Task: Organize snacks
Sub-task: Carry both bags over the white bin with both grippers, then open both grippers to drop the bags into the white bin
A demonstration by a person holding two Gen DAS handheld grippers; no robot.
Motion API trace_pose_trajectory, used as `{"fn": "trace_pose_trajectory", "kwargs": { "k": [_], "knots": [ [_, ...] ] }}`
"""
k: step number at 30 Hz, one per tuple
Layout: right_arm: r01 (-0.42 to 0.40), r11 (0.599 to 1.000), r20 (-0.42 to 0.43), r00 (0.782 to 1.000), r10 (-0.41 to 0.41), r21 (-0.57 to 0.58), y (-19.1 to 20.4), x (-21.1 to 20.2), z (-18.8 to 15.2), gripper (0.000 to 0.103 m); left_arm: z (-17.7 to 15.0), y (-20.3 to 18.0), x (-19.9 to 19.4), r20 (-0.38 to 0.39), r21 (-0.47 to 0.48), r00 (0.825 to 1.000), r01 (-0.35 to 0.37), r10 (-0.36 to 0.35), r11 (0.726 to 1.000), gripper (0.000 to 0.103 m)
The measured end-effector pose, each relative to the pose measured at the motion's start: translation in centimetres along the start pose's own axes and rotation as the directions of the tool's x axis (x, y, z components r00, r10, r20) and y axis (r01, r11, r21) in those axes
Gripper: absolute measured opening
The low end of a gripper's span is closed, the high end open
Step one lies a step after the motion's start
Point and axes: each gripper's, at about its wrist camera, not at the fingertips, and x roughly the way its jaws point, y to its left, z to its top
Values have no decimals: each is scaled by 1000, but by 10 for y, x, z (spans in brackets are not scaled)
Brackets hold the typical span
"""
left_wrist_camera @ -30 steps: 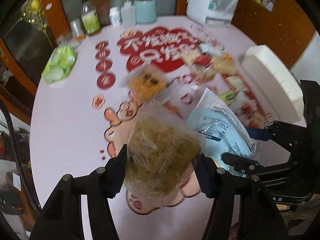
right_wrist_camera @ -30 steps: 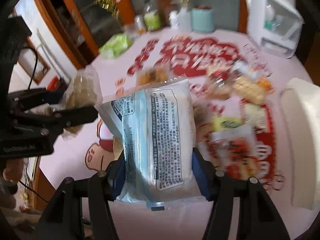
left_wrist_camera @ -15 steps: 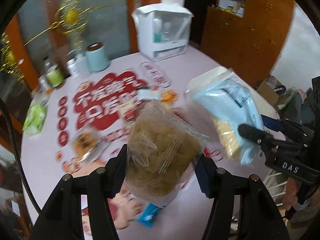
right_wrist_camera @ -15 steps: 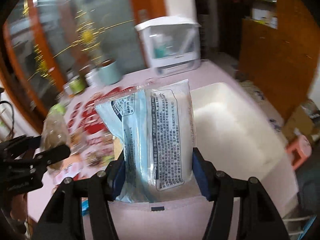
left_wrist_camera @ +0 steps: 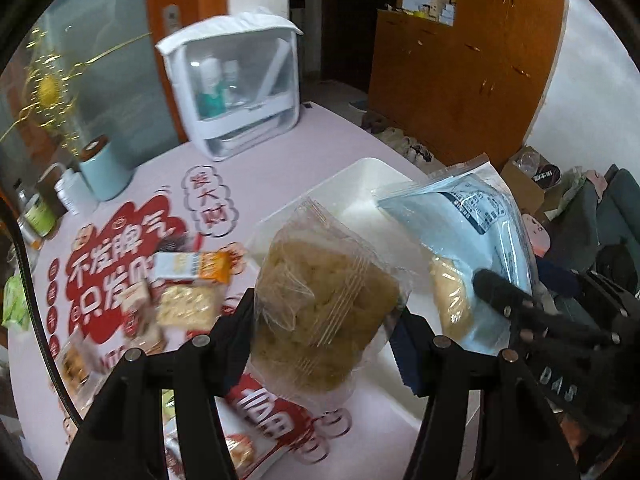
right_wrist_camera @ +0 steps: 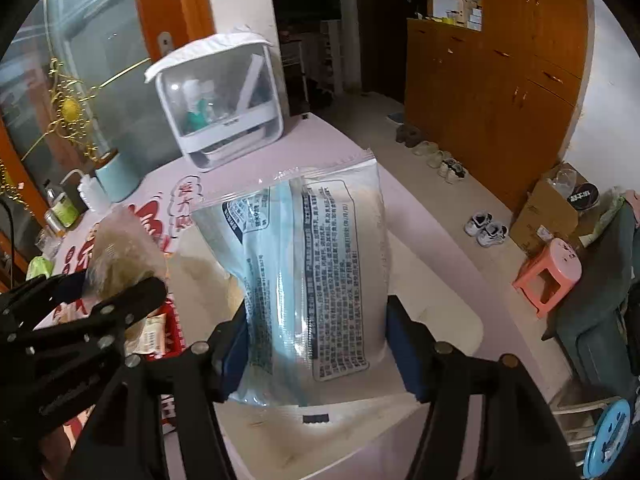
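My left gripper (left_wrist_camera: pixel 324 320) is shut on a clear bag of tan puffed snack (left_wrist_camera: pixel 320 304), held above the near edge of the white bin (left_wrist_camera: pixel 356 184). My right gripper (right_wrist_camera: pixel 316 340) is shut on a light blue snack packet (right_wrist_camera: pixel 308 272) with printed text, held over the white bin (right_wrist_camera: pixel 440 300). In the left wrist view the blue packet (left_wrist_camera: pixel 480 232) hangs over the bin's right side. In the right wrist view the tan bag (right_wrist_camera: pixel 120 256) sits at left in the other gripper. Loose snacks (left_wrist_camera: pixel 188 292) lie on the pink table (left_wrist_camera: pixel 280 152).
A white clear-fronted case (left_wrist_camera: pixel 236 92) stands at the table's back. A teal canister (left_wrist_camera: pixel 104 168) and bottles (left_wrist_camera: pixel 36 212) stand at back left. A red snack packet (left_wrist_camera: pixel 260 416) lies near the bin. Off the table: a pink stool (right_wrist_camera: pixel 548 276), shoes (right_wrist_camera: pixel 486 228), wooden cabinets.
Both grippers have swung right with their packets, from over the snack pile to over the white bin. The bin now fills the right wrist view.
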Motion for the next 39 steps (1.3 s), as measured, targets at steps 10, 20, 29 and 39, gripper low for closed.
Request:
{"fn": "trace_pose_trajectory", "kwargs": {
  "k": [10,20,29,39],
  "knots": [
    [-23,992,-71,997,32,127,-43,30,-8,73,24,-30,59,-100,3,993,-56,56,998,87],
    [-40,997,-1,999,40,68,-30,9,-15,88,16,-9,65,-109,-54,994,-19,13,998,102],
    [-70,997,23,997,69,33,-10,-16,-21,88,-1,12,23,-59,-95,998,3,-9,995,102],
    [-123,992,60,990,125,-41,29,-48,-26,88,-34,51,-45,32,-161,998,-41,47,986,102]
  ]
}}
